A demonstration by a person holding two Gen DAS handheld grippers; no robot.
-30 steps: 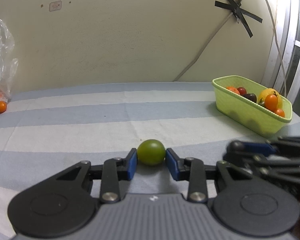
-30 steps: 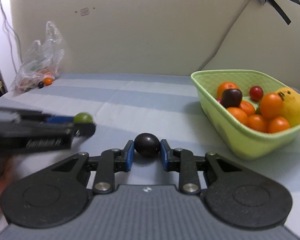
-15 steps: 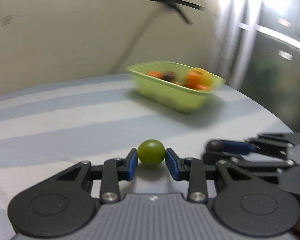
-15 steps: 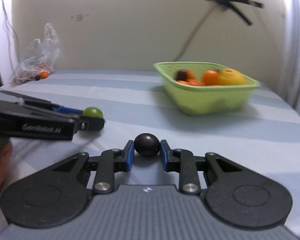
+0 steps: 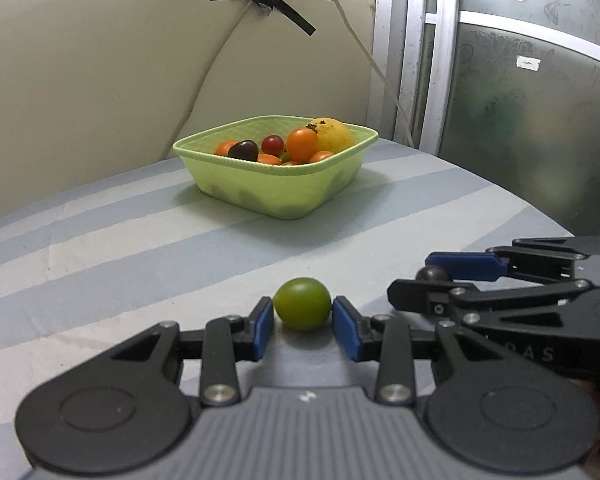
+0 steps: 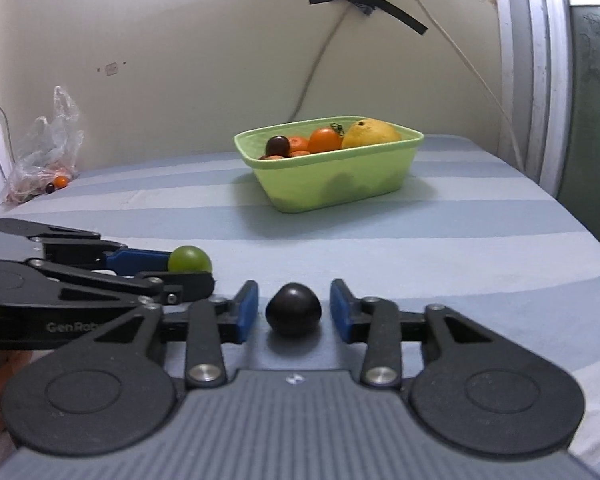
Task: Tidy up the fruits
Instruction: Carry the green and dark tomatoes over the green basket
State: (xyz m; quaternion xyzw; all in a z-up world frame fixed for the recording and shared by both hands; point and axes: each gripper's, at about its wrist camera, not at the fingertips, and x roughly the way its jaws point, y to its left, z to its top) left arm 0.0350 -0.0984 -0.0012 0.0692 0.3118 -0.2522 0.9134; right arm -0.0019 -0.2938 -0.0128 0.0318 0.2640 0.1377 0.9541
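So, both grippers low over striped worktop (image 6: 460,240), side by side. Left gripper (image 5: 303,322) jaws just eased a touch, blue pads seem to touch green fruit (image 5: 302,309). Right gripper (image 6: 294,312) jaws just opened, clear gaps either side of dark fruit (image 6: 294,314) resting on cloth. Green basket (image 6: 340,184) of fruit further back near wall

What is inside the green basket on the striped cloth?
The green basket holds orange tomatoes, a dark one, a red one and a yellow citrus fruit. Fruit lying deeper is hidden by its wall.
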